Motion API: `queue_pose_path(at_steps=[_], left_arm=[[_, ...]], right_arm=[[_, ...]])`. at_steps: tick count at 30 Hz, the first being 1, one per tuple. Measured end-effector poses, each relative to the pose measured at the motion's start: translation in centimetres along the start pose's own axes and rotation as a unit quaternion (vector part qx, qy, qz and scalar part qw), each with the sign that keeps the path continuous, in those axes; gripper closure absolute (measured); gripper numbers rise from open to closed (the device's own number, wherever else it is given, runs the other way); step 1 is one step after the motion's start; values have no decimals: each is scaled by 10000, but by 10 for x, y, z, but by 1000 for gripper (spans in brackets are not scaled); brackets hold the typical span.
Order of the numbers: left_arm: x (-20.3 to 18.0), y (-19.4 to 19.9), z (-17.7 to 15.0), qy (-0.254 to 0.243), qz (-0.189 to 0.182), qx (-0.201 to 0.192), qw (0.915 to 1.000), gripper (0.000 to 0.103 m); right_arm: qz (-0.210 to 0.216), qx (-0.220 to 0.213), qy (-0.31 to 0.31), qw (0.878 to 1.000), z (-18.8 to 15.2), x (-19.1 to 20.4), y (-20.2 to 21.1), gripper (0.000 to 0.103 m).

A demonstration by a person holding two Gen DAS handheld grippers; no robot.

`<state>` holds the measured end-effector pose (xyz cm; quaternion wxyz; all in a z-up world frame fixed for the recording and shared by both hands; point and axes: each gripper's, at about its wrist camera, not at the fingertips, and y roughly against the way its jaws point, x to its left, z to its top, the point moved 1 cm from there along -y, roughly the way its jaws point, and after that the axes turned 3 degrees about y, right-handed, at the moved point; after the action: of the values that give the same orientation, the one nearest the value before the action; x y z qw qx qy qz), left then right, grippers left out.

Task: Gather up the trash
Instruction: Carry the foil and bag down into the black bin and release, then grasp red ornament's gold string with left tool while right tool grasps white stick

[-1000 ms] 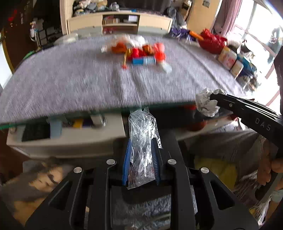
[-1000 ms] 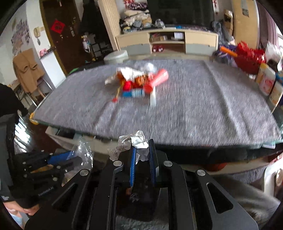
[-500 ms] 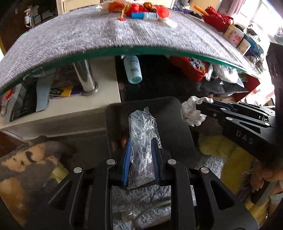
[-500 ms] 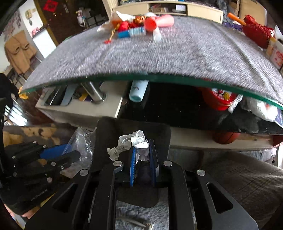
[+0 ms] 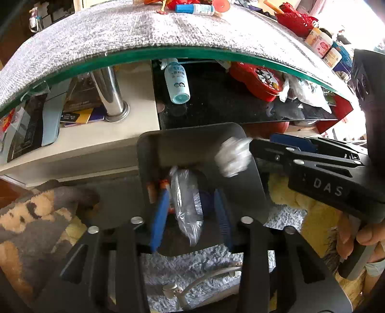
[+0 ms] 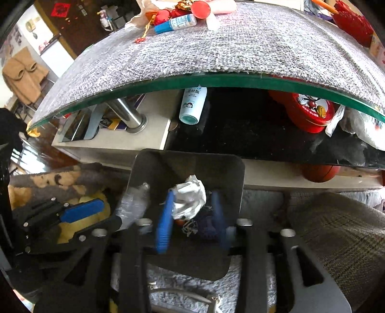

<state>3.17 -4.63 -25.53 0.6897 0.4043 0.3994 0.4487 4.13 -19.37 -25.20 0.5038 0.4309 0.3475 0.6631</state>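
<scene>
A dark bin (image 5: 187, 134) stands on the floor below the table's glass edge. My left gripper (image 5: 191, 195) hangs over it with its jaws opening. A clear plastic wrapper (image 5: 187, 207) sits loose between the blue pads (image 5: 158, 216), with a gap on each side. My right gripper (image 6: 192, 195) is over the same bin (image 6: 187, 155), and its jaws are opening too. A crumpled white paper (image 6: 190, 199) lies between them, free of the far pad. More trash (image 6: 178, 22), red wrappers and a small bottle, lies on the grey-clothed table (image 6: 240, 53).
Under the tabletop a shelf holds a white bottle (image 5: 176, 81), a red tin (image 5: 257, 79) and bags. A chrome leg (image 5: 110, 96) stands left of them. A basketball (image 6: 320, 172) lies under the shelf. A shaggy rug and plush blankets surround the bin. A person's hand (image 5: 356, 238) grips the right handle.
Both grippers came down from the tabletop's level to the bin. Their jaws, shut on the wrapper and the paper before, have spread, and both pieces now sit loose.
</scene>
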Motion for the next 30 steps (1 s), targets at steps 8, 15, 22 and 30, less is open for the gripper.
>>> queue_pose_path(at_steps=[8, 15, 22, 30], left_arm=[[4, 24, 9, -14, 216, -243, 9995, 19], [9, 64, 35, -1, 276, -615, 9977, 8], [9, 90, 78, -158, 483, -848, 9951, 8], [14, 99, 146, -245, 729, -1137, 9905, 8]], right_arm=[[-302, -464, -207, 9983, 16, -11, 34, 12], [-325, -1019, -131, 9942, 52, -18, 82, 5], [-560, -1286, 135, 9900, 94, -23, 98, 5], [-656, -1361, 230, 9883, 139, -29, 90, 5]])
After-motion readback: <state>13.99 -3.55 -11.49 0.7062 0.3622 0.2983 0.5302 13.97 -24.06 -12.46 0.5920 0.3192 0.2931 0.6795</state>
